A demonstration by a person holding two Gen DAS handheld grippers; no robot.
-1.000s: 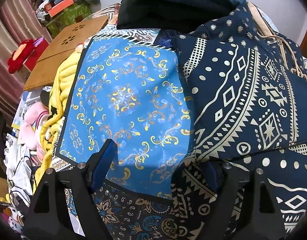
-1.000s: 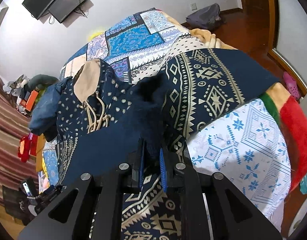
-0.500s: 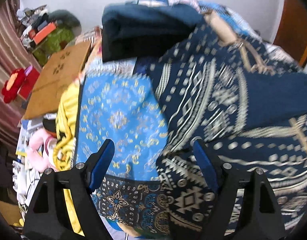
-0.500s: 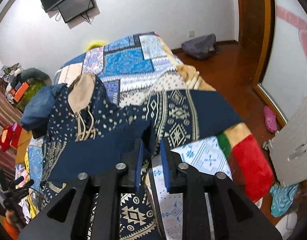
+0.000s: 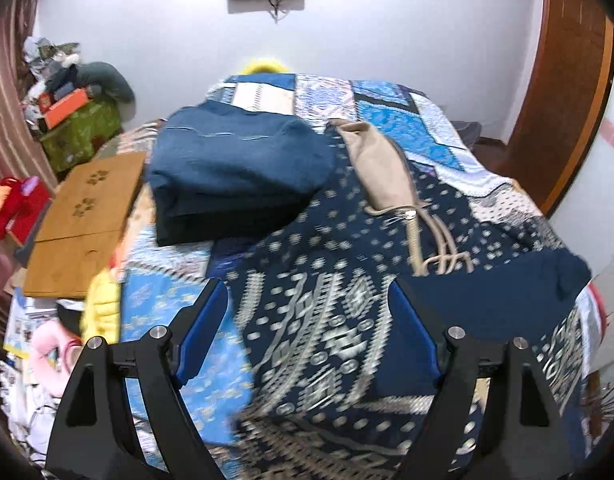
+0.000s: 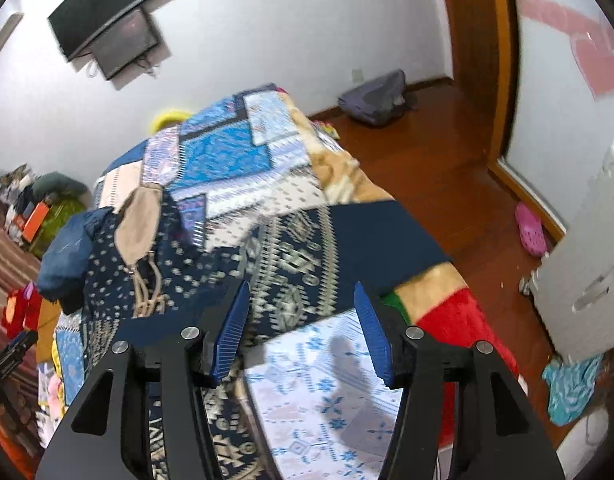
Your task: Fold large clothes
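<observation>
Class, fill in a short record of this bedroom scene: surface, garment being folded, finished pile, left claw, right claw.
surface: bed with blue patchwork quilt
garment: navy hooded top with cream geometric print, spread flat, beige-lined hood towards the wall
finished pile: folded dark blue clothes beside the hood
left claw: open above the garment, holding nothing
right claw: jaws opening, nothing between them
</observation>
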